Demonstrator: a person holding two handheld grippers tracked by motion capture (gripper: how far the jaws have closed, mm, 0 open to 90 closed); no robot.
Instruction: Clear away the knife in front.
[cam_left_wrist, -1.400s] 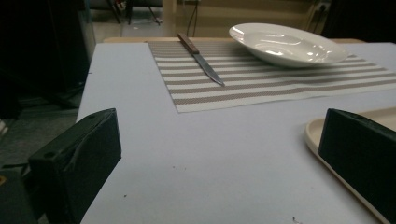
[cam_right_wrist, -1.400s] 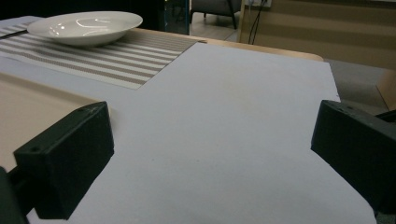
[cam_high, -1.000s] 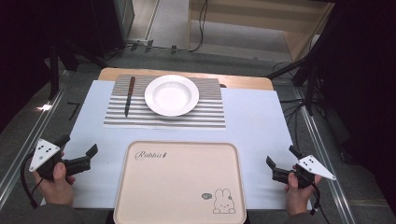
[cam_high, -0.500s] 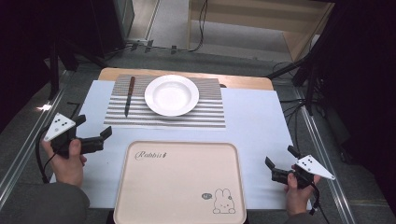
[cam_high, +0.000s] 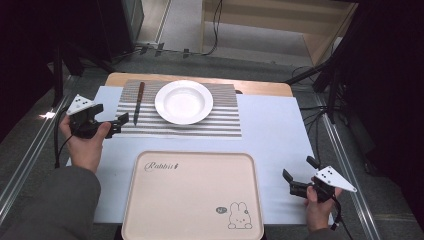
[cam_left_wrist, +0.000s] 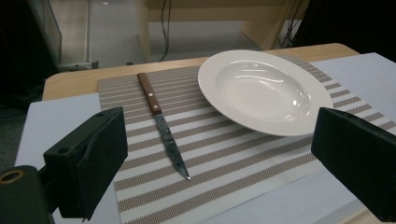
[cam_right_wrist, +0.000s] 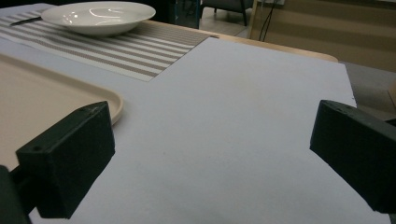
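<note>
Between the wide-spread, empty fingers of the left gripper (cam_left_wrist: 219, 154), its own view shows the knife's (cam_left_wrist: 162, 123) rivets.

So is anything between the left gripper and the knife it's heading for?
Nothing visible. The left gripper, jaws open, sits at the placemat's near-left edge; the knife lies flat ahead of it, apart from the plate.

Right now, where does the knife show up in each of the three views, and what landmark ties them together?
High view: the knife lies on the striped placemat, left of the white plate, ahead of the left gripper.
Left gripper view: centre-left, knife with its wooden handle far, tip toward the camera, between the open jaws.
Right gripper view: a dark sliver at the top left edge, knife.
Shared landmark: the white plate.
</note>
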